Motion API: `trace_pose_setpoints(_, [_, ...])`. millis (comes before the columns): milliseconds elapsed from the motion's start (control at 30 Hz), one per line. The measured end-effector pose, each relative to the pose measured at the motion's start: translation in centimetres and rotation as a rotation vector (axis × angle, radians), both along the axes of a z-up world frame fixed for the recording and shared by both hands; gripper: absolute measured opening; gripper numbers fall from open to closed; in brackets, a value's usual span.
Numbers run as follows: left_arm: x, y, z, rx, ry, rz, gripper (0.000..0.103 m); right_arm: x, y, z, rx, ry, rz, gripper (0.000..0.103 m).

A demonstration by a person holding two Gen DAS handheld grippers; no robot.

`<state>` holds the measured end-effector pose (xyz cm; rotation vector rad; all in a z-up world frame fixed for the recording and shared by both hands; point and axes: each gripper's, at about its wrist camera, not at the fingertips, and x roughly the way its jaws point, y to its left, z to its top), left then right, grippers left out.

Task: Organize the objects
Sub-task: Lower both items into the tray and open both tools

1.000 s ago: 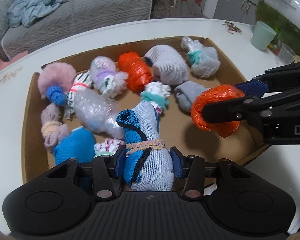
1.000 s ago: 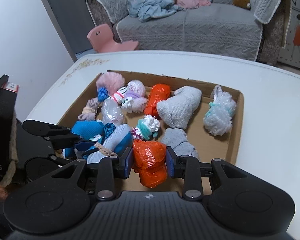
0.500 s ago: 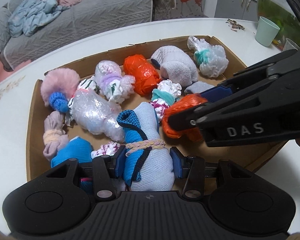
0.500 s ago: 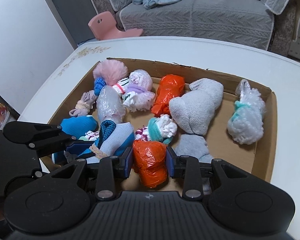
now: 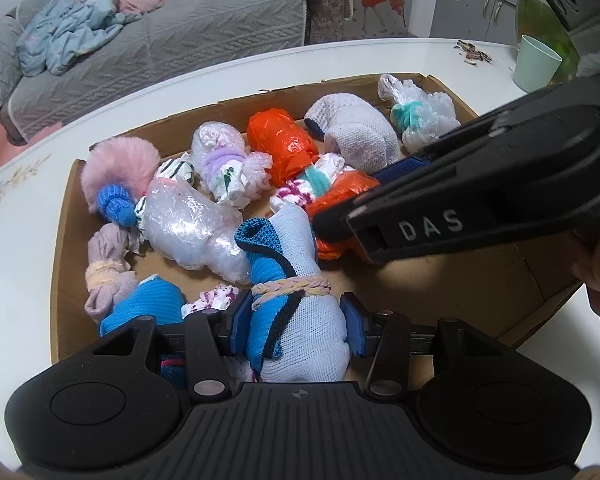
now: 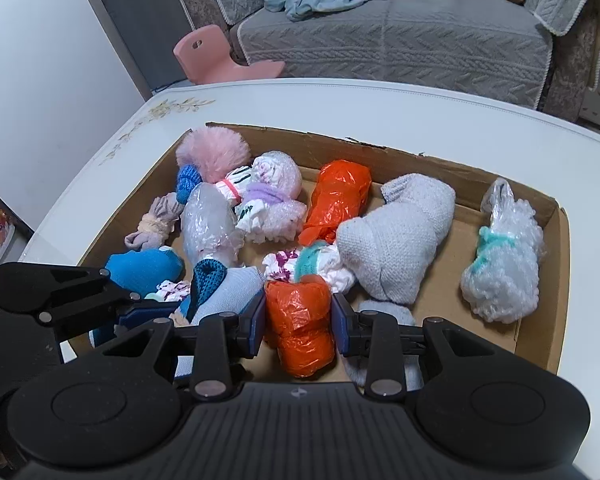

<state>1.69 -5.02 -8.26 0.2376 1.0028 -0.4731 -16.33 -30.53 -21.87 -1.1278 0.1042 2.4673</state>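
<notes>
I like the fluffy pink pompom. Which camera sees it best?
The right wrist view: the pink pompom sits unblocked in the cardboard box's far left corner. The left wrist view shows the pompom too, but further off to the side.

Both wrist views look down close over the box (image 5: 62, 240) (image 6: 560, 280) on the bench (image 5: 16, 272), sofa (image 6: 400, 40) beyond. Left looks from its near-left corner, right from beside it; they share the bundles.
</notes>
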Motion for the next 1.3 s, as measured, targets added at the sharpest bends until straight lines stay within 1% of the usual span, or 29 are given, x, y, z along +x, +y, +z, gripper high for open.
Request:
trace_pose_setpoints(300, [-0.3, 0.0, -0.4, 0.011, -0.005, 0.007, 0.055, -0.6, 0.4, -0.2, 0.002, -0.001, 0.01, 0.032])
trace_pose_setpoints(367, [-0.3, 0.1, -0.5, 0.003, -0.005, 0.011, 0.056, -0.6, 0.5, -0.1, 0.004, 0.0, 0.012, 0.032])
trace_pose_setpoints(467, [-0.3, 0.2, -0.4, 0.004, -0.002, 0.014, 0.056, -0.6, 0.5, -0.2, 0.004, 0.0, 0.014, 0.033])
trace_pose_setpoints(500, [-0.4, 0.2, -0.4, 0.004, -0.003, 0.014, 0.056, -0.7, 0.4, -0.2, 0.004, -0.002, 0.015, 0.035])
trace_pose_setpoints(633, [-0.3, 0.0, -0.5, 0.005, -0.002, 0.017, 0.056, -0.5, 0.4, -0.1, 0.007, -0.004, 0.019, 0.036])
trace_pose_setpoints(700, [-0.3, 0.0, -0.5, 0.004, -0.001, 0.017, 0.057, -0.5, 0.4, -0.1, 0.008, -0.005, 0.018, 0.038])
trace_pose_setpoints(733, [-0.4, 0.0, -0.5, 0.003, 0.001, 0.017, 0.059, -0.5, 0.4, -0.1, 0.006, -0.006, 0.017, 0.038])
trace_pose_setpoints(767, [-0.4, 0.0, -0.5, 0.0, 0.005, 0.014, 0.061, -0.5, 0.3, -0.1, 0.004, -0.007, 0.019, 0.042])
trace_pose_setpoints(800, [-0.5, 0.0, -0.5, -0.002, 0.008, 0.01, 0.064, -0.5, 0.3, -0.2, 0.0, -0.007, 0.021, 0.047])
trace_pose_setpoints(867, [-0.7, -0.1, -0.5, -0.003, 0.011, 0.004, 0.068, -0.4, 0.1, -0.1, 0.0, -0.006, 0.025, 0.052])
trace_pose_setpoints(933, [-0.9, -0.1, -0.4, -0.005, 0.014, 0.001, 0.069, -0.2, -0.1, 0.1, 0.002, -0.003, 0.028, 0.054])
trace_pose_setpoints(1067, [-1.2, 0.1, 0.3, -0.019, 0.016, 0.008, 0.071, 0.3, -0.5, 0.8, 0.001, 0.008, 0.039, 0.06])
trace_pose_setpoints(1233, [-2.2, 0.7, 2.3, -0.034, -0.005, 0.009, 0.075, 1.3, -1.5, 1.8, 0.007, 0.031, 0.048, 0.061])
trace_pose_setpoints(1300, [-2.7, 1.0, 3.1, -0.039, -0.013, 0.008, 0.075, 2.1, -2.1, 2.4, 0.016, 0.046, 0.052, 0.062])
